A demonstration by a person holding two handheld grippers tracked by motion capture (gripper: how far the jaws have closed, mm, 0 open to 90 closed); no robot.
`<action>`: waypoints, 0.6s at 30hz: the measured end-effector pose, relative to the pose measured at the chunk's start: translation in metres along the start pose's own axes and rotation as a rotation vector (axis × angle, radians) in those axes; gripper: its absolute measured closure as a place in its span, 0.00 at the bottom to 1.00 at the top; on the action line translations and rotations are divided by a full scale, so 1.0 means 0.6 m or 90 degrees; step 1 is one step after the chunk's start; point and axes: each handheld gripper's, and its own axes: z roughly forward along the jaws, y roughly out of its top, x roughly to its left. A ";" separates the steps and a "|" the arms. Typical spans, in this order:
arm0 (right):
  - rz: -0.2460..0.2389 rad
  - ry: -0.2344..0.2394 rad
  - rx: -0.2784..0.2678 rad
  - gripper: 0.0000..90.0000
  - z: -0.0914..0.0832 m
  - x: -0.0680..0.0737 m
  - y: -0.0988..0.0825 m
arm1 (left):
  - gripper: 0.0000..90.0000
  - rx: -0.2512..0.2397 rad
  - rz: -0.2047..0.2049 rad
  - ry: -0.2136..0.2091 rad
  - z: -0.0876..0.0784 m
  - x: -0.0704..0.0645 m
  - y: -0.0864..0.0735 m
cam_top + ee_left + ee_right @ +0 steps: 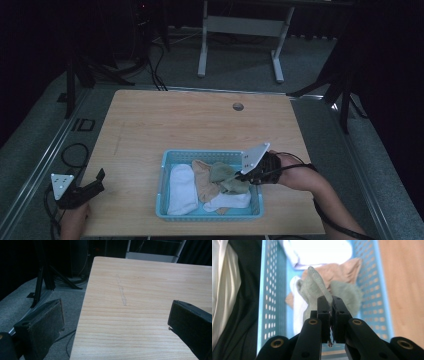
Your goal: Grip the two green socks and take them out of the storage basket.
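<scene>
Bare table across upper frame, open for passing; blue basket of socks blocking lower centre.

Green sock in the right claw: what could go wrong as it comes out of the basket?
The right claw pinches only a thin fold of the green sock, so it may slip free. The sock also lies on the tan sock and could drag it over the basket wall.

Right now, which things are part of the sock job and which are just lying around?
Part of the job:
- right gripper, shut on the green sock
- blue basket
- white socks
- tan sock

Just lying about:
- left gripper, open, over the table edge
- wooden table
- cables on the floor
</scene>
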 end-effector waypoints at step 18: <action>-0.008 -0.075 -0.041 0.96 -0.119 -0.019 0.035 | 0.01 -0.001 -0.001 0.000 0.000 0.000 0.000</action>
